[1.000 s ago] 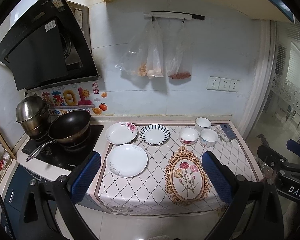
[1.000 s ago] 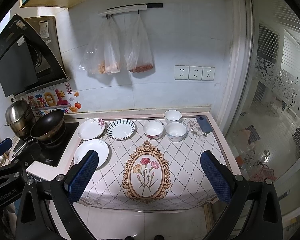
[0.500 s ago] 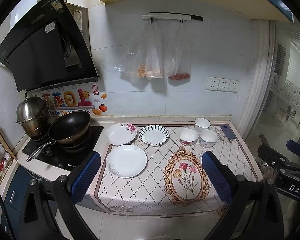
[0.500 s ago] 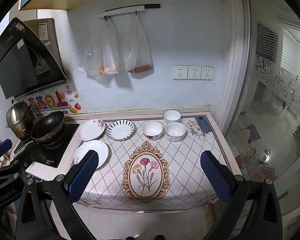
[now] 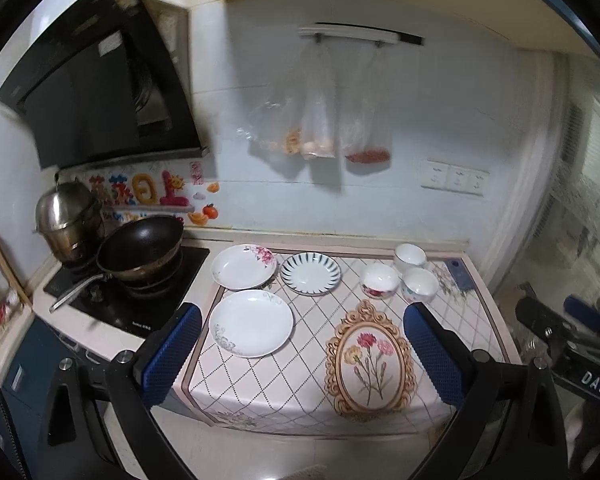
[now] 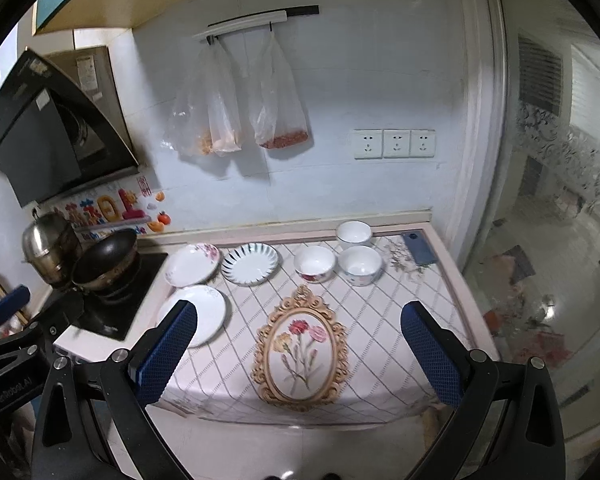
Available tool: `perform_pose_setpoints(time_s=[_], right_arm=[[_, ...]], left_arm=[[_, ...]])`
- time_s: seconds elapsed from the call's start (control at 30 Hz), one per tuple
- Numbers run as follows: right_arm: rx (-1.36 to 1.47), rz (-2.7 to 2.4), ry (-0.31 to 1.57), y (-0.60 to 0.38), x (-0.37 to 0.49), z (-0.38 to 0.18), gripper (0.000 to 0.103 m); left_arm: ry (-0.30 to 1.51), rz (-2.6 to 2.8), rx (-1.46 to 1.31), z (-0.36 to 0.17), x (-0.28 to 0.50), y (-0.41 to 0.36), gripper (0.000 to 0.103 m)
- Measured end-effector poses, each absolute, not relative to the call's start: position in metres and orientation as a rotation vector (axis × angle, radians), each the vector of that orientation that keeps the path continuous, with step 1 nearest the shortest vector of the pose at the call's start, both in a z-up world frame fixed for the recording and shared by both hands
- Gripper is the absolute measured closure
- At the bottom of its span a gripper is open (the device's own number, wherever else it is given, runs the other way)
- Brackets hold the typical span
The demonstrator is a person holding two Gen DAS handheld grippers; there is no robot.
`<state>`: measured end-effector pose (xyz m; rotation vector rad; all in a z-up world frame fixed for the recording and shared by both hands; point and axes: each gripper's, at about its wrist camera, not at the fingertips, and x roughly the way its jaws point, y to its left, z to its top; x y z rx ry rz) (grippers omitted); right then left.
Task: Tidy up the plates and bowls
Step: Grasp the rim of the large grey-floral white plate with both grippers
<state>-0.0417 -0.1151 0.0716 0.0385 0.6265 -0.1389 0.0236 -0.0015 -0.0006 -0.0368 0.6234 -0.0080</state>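
Hovering in front of the counter, the left gripper (image 5: pixel 302 354) has its blue-padded fingers spread wide with nothing between them; the right gripper (image 6: pixel 300 354) hangs the same way, jaws parted and empty, clear of the counter's near edge. A quilted mat (image 5: pixel 300 364) with a gold-framed flower oval covers the counter, and all the dishes sit on it. On its left side a plain white plate (image 5: pixel 251 323) lies nearest the front; behind it sits a plate with pink flowers (image 5: pixel 243 267), and just beside that, to the right, a plate with a dark striped rim (image 5: pixel 310 273) (the two rims look close to touching, though I cannot tell whether they do). Further right three bowls cluster together: a bowl with a red floral band (image 5: pixel 379 280), a bowl with a faint blue pattern (image 5: pixel 420 285) next to it, and a plain white bowl (image 5: pixel 410 255) behind them near the wall; none is stacked on another. A dark blue phone (image 5: pixel 459 275) lies flat at the mat's back right corner. Left of the mat a black wok (image 5: pixel 139 248) rests on the cooktop (image 5: pixel 111 304), with a steel pot (image 5: pixel 65 216) behind it; three clear plastic bags (image 5: pixel 320 120) hang from a wall rail above the plates.
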Motion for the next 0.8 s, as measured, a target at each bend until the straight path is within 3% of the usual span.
perform_pose_setpoints(time_s=[0.13, 0.5, 0.67, 0.73, 0.8], right_arm=[[0.101, -0.023, 0.678, -0.125, -0.002, 0.041, 0.0], [0.278, 0.19, 1.066, -0.096, 0.196, -0.157, 0.0], [0.312, 0.194, 1.185, -0.066, 0.289, -0.248, 0.005], [0.317, 0.183, 1.228, -0.057, 0.316, -0.275, 0.008], [0.332, 0.174, 1.279, -0.048, 0.34, -0.302, 0.014]], left_arm=[[0.706, 0.092, -0.074, -0.031, 0.059, 0.029, 0.0], [1.109, 0.17, -0.224, -0.207, 0.223, 0.157, 0.002], [1.262, 0.101, -0.259, -0.289, 0.295, 0.191, 0.011], [1.308, 0.075, -0.239, -0.31, 0.314, 0.195, 0.02], [1.346, 0.05, -0.213, -0.327, 0.329, 0.198, 0.022]])
